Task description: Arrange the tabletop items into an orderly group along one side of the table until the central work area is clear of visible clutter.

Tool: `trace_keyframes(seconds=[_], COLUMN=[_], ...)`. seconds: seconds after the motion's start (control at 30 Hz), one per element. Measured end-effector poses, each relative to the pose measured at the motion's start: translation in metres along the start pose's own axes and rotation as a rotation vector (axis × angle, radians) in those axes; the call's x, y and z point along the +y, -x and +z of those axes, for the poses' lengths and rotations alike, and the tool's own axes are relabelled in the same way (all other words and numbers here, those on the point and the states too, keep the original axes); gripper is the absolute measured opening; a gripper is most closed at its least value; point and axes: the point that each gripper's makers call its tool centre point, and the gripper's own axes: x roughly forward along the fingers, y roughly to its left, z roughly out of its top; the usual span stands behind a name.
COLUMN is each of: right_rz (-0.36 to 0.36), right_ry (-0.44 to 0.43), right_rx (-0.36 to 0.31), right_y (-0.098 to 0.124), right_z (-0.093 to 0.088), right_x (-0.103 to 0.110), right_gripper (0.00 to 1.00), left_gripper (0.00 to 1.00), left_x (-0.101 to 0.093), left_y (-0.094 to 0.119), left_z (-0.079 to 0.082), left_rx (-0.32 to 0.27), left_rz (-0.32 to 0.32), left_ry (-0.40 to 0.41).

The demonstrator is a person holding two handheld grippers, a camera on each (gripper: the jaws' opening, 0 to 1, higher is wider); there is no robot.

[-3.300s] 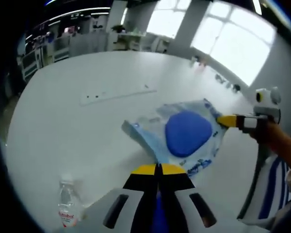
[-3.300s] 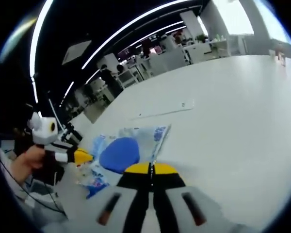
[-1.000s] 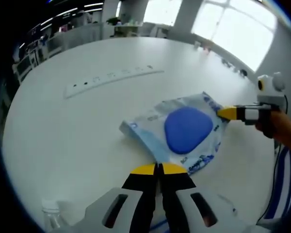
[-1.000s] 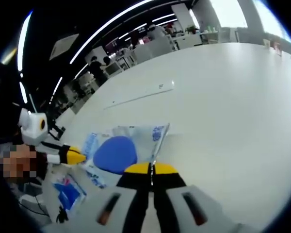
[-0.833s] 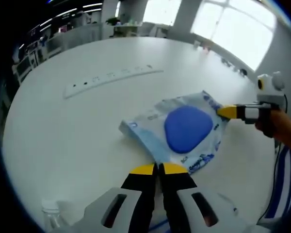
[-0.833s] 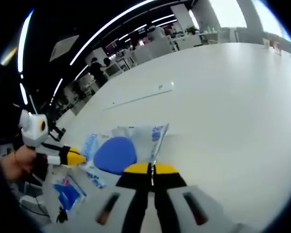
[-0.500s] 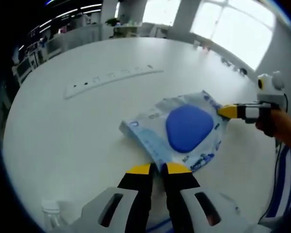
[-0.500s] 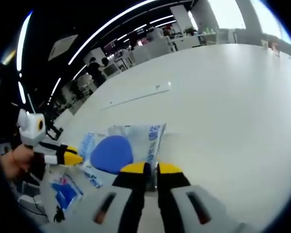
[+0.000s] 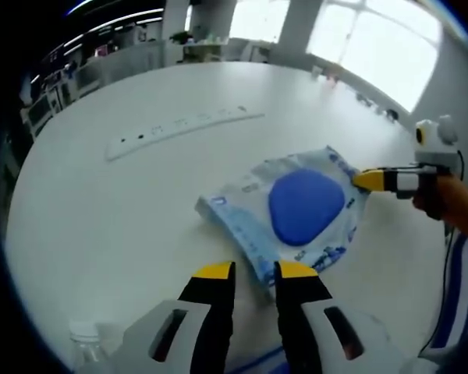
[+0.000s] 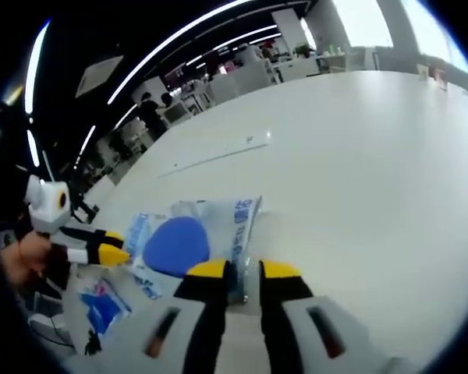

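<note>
A clear plastic packet with blue print and a blue oval pad lies flat on the white table. My left gripper stands open, and the packet's near corner lies just in front of the gap between its jaws. My right gripper comes in from the right with its yellow tips at the packet's far corner, held by a hand. In the right gripper view the same packet lies ahead of my open right gripper, its edge in the gap. My left gripper touches the packet's left side.
A long white power strip lies farther off on the table and also appears as a power strip beyond the packet. A clear water bottle stands near the bottom left. A second blue packet lies by the table edge.
Both grippers were shut on the packet's corners; over the last half second both have opened and let it go. The packet lies on the table.
</note>
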Motion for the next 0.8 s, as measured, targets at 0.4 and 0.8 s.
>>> trace_keyframes(seconds=[0.4,0.8], right_rz=[-0.01,-0.012], right_ry=[-0.011,-0.001], right_rx=[-0.02,-0.036], right_y=[0.005,0.011], right_z=[0.005,0.01], right_x=[-0.003,0.0], right_gripper=[0.18,0.2], left_gripper=[0.32,0.48], left_x=[0.001,0.006], left_y=[0.008,0.021], left_z=[0.01,0.024], left_rx=[-0.043,-0.104], left_rz=[-0.013,-0.029], left_ry=[0.004,0.02])
